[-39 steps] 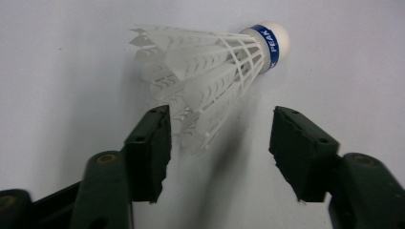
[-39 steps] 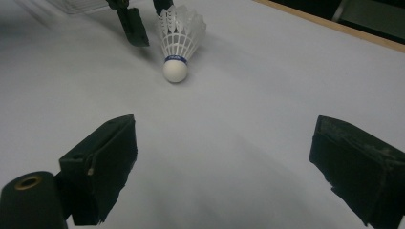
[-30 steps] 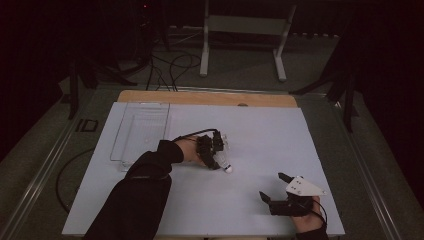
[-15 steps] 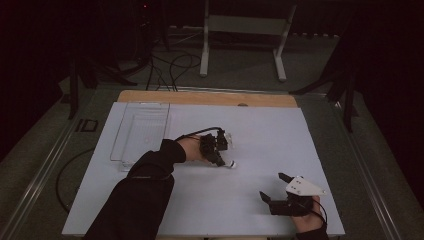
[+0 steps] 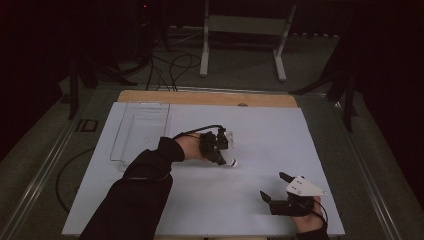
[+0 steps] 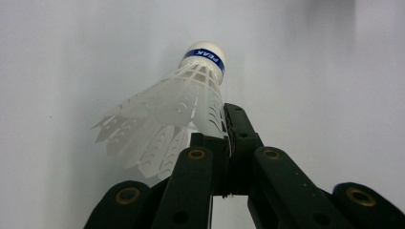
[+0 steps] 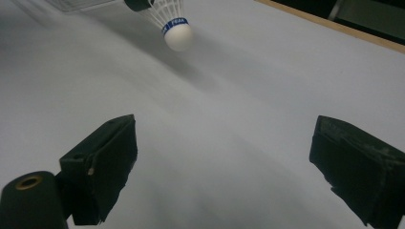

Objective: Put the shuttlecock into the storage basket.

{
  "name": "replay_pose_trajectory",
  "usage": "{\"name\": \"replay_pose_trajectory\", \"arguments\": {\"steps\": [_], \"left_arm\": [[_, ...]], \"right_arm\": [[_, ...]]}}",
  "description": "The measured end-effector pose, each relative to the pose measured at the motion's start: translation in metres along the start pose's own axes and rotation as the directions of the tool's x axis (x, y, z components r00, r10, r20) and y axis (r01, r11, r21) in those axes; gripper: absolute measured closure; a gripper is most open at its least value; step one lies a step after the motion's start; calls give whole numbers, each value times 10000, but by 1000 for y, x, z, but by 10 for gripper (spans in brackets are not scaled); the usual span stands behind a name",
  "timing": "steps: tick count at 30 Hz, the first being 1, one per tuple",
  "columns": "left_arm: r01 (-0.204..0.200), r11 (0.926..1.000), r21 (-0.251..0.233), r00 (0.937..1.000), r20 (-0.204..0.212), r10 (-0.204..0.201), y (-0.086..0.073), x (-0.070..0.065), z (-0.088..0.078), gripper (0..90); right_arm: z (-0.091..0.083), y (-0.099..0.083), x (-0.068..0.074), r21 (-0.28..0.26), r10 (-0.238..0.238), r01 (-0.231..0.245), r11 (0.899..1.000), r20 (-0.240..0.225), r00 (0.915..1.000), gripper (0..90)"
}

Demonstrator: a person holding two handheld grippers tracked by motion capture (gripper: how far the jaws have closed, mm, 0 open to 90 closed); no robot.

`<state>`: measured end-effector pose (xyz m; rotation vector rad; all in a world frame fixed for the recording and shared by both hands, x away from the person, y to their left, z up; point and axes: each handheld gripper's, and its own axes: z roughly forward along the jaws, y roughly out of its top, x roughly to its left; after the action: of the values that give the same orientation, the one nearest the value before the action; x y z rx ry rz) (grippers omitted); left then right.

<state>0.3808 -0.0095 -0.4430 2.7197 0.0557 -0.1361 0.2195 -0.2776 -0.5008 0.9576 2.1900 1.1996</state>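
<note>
White plastic shuttlecock [image 6: 184, 102] clamped by skirt edge in left gripper [image 6: 224, 143]; light, skirt flexible, crushable, so grip gently; right gripper [image 7: 224, 157] jaws apart, empty

A white shuttlecock [image 6: 167, 119] with a blue band, black tongs [image 6: 228, 143], white table [image 5: 260, 145].

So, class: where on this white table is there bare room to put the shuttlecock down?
Bare table lies between the left gripper and the right gripper, and beyond the shuttlecock towards the wooden edge. The far left is taken by the clear tray.
</note>
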Motion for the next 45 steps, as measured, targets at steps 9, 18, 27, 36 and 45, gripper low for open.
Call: {"name": "replay_pose_trajectory", "arguments": {"steps": [9,18,27,36,45], "left_arm": [[-75,9999,109,10000,6,75,1,-6,-9,897],[-93,10000,-36,10000,12,93,2,-10,-19,897],[-109,9999,-73,9999,68,109,0,-12,-25,897],[-94,9999,-57,9999,50,94,-2,-14,-32,897],[-2,9997,-241,9999,136,5,-7,-14,-41,896]], "right_arm": [[0,0,0,13,-40,40,10000,8,10000,90],[0,0,1,-37,-77,77,10000,39,10000,90],[2,-1,-2,-2,134,-134,9999,-130,9998,101],[3,-1,-1,-1,-40,40,10000,-55,10000,101],[3,-1,0,-4,-36,36,10000,-81,10000,101]]}}
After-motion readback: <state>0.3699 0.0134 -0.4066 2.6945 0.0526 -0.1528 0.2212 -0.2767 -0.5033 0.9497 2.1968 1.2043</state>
